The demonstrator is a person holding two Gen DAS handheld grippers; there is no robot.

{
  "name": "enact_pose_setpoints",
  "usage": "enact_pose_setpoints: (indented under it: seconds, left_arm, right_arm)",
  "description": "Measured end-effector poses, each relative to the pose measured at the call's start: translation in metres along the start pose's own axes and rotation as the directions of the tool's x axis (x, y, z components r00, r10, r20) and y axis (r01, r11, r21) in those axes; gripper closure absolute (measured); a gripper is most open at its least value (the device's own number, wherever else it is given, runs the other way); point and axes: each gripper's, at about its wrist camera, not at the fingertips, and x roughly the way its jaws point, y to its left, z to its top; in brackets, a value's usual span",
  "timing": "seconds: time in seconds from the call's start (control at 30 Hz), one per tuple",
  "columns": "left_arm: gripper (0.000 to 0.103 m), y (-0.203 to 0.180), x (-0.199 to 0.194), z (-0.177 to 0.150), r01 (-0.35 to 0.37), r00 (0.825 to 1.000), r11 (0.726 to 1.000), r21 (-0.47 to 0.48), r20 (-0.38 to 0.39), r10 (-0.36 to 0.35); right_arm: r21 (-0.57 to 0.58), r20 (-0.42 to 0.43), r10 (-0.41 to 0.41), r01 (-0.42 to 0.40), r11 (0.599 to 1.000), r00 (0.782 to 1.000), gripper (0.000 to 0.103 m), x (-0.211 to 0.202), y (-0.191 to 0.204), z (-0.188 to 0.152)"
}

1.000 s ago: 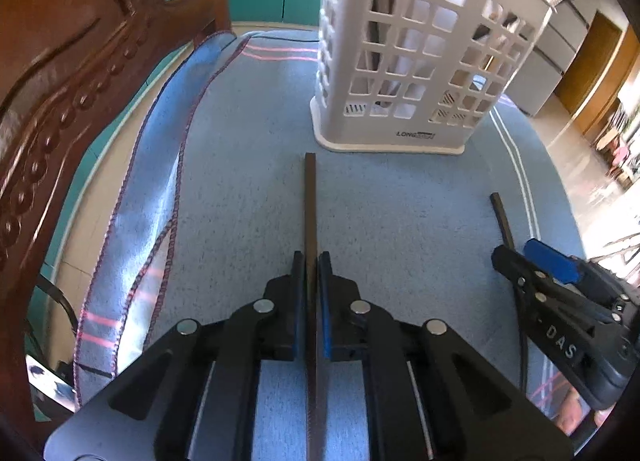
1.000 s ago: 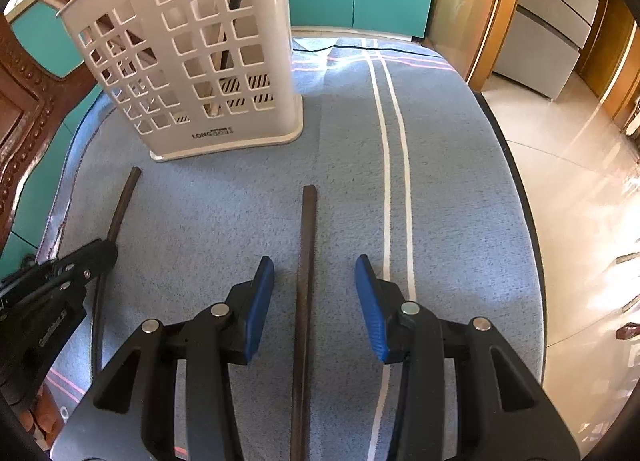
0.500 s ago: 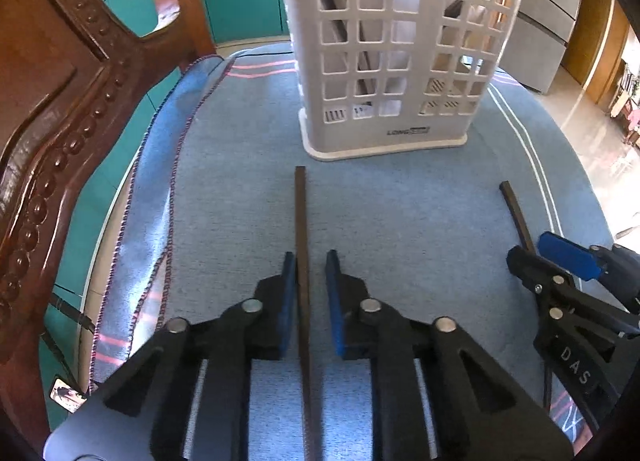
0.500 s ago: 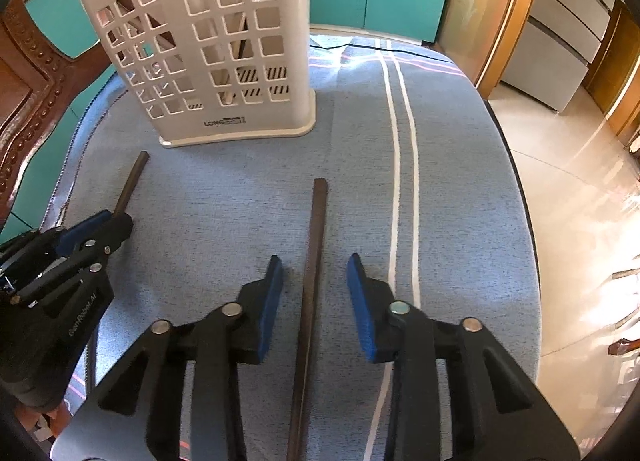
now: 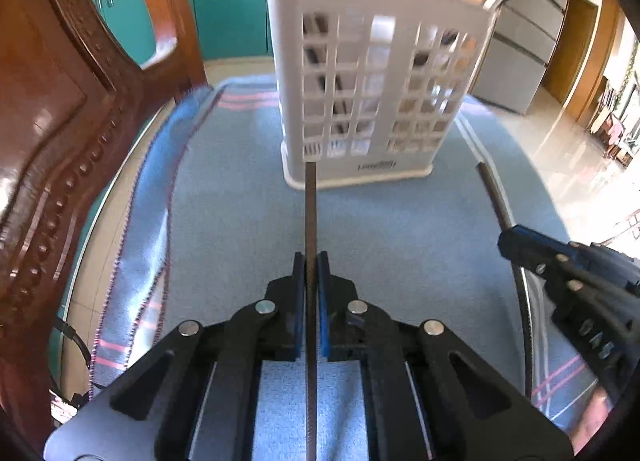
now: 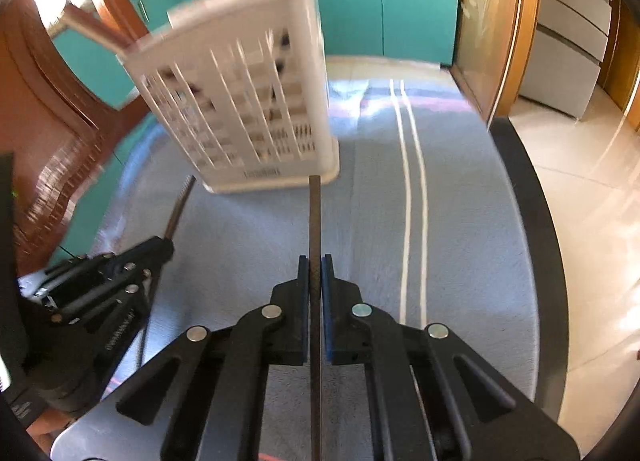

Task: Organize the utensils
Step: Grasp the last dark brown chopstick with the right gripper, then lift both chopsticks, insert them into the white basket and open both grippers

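Observation:
My left gripper [image 5: 311,261] is shut on a dark chopstick [image 5: 311,205] that points forward at the white slotted utensil basket [image 5: 376,97]. My right gripper [image 6: 315,263] is shut on a second dark chopstick [image 6: 315,213], which also points at the basket [image 6: 240,101]. Both chopsticks are lifted off the blue cloth. The right gripper with its chopstick [image 5: 494,197] shows at the right of the left wrist view. The left gripper with its chopstick [image 6: 180,207] shows at the left of the right wrist view. Dark utensils stand inside the basket.
A blue cloth [image 5: 240,221] with white stripes [image 6: 408,181] covers the table. A carved wooden chair back [image 5: 60,121] stands close on the left. The table's dark edge [image 6: 536,221] runs along the right, with tiled floor beyond.
Both grippers have closed on their chopsticks and lifted them off the cloth. The view has risen and tilted toward the basket.

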Motion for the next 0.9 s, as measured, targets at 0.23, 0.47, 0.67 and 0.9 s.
enact_pose_setpoints:
  seconds: [0.23, 0.47, 0.67, 0.9]
  left_arm:
    - [0.096, 0.006, -0.069, 0.017, 0.061, 0.985, 0.998, -0.002, 0.161, -0.060]
    - [0.096, 0.020, -0.174, 0.058, 0.166, 0.895, 0.986, -0.014, 0.423, -0.145]
    - [0.096, 0.035, -0.225, 0.101, 0.239, 0.765, 0.968, -0.074, 0.628, -0.141]
    - [0.096, 0.040, -0.204, 0.131, 0.190, 0.735, 0.972, -0.137, 0.676, -0.049]
  right_arm:
    - [0.006, 0.135, 0.109, -0.111, 0.994, 0.985, 0.097, -0.064, -0.014, 0.018]
    - [0.018, 0.322, 0.162, -0.177, 0.984, 0.933, 0.097, -0.141, -0.022, 0.045]
    - [0.002, 0.399, 0.154, -0.169, 0.986, 0.904, 0.096, -0.171, -0.019, 0.077]
    - [-0.026, 0.415, 0.142, -0.144, 0.989, 0.899, 0.097, -0.175, -0.005, 0.097]
